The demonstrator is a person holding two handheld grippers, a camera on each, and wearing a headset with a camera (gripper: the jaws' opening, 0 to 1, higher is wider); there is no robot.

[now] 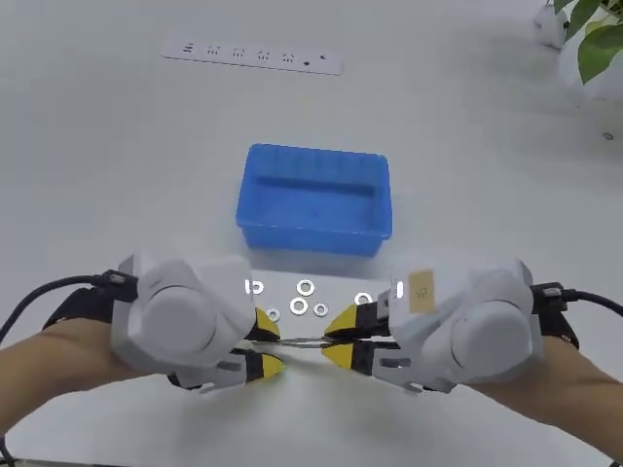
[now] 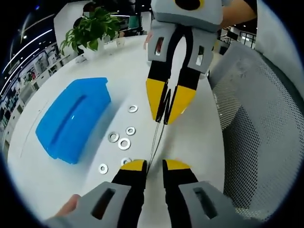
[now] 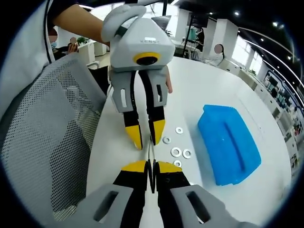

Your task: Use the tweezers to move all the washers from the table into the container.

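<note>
On the white table (image 1: 117, 146), at the far middle, stands the blue container (image 1: 313, 199), and as far as its inside is visible, it has no washer in it. Nearer to the person, the left gripper (image 1: 271, 345) and the right gripper (image 1: 333, 339) face each other with their yellow tips close together. The right gripper has its jaws pressed together on the tweezers (image 1: 302, 341), which lie level between the two grippers, on the near side of the washers. The left gripper has its jaws a little spread around the thin end of the tweezers, and I do not see them pressing on it. Six washers (image 1: 299, 307) lie loose on the table between the container and the grippers, some close to each other, none touching the container. I judge the task is only at its beginning: the tweezers seem to be getting set in the grip, no washer is picked up yet, and all six are left to be moved
</note>
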